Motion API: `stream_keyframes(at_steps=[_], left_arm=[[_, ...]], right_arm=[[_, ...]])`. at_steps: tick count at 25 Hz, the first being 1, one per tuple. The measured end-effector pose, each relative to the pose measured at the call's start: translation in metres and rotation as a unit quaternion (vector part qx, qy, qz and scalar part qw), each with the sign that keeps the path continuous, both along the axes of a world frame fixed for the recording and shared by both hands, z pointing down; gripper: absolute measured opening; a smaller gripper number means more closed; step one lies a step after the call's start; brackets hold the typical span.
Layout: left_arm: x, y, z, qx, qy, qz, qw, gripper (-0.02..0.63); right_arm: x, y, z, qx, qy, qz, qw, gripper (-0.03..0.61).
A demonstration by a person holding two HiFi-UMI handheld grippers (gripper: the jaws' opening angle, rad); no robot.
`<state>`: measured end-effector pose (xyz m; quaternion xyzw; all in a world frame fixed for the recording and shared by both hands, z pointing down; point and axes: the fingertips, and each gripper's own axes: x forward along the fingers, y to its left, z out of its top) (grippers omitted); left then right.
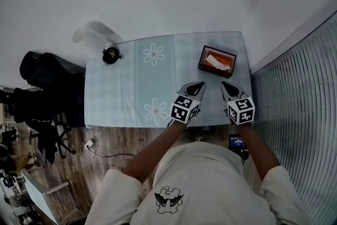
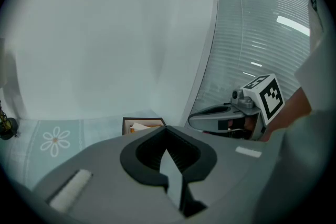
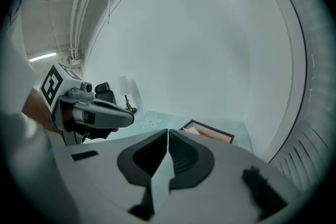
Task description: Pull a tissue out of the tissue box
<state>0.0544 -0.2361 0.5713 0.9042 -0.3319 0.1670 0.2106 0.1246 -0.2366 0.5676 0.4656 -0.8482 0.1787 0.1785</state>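
Left gripper [image 1: 199, 85], right gripper [image 1: 225, 85] jaws closed, empty; tissue box [image 1: 217, 61] ahead of fingertips, untouched.

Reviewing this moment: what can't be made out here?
Tissue box, left gripper view: lower part hidden behind the left claw.
Tissue, head view: too small to tell how it sits.
Dark object at the table's far corner, head view: too small to identify.

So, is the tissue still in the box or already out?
Still in. A white tissue sits in the tissue box opening; the left gripper and right gripper, jaws together, are short of it.
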Motion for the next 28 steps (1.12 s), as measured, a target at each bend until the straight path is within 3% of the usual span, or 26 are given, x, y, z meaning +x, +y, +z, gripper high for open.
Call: stream_keyframes(at_steps=[7, 11, 15, 21, 28], left_arm=[[0.006, -0.026, 0.033, -0.033, -0.014, -0.007, 0.9993, 0.006], [0.002, -0.036, 0.053, -0.054, -0.025, -0.014, 0.9981, 0.006], [0.0, -0.041, 0.068, -0.072, -0.034, -0.015, 0.9967, 0.006], [0.004, -0.045, 0.08, -0.083, -0.04, -0.011, 0.9957, 0.006], [-0.001, -0.049, 0.083, -0.093, -0.035, -0.016, 0.9949, 0.006]], right_arm=[[0.005, -0.034, 0.036, -0.024, 0.046, -0.017, 0.999, 0.019], [0.004, -0.05, 0.056, -0.035, 0.092, -0.031, 0.995, 0.118], [0.005, -0.067, 0.073, -0.035, 0.144, -0.042, 0.988, 0.135], [0.011, -0.088, 0.097, -0.042, 0.229, -0.058, 0.971, 0.158], [0.021, -0.098, 0.138, -0.092, 0.325, -0.078, 0.938, 0.17]])
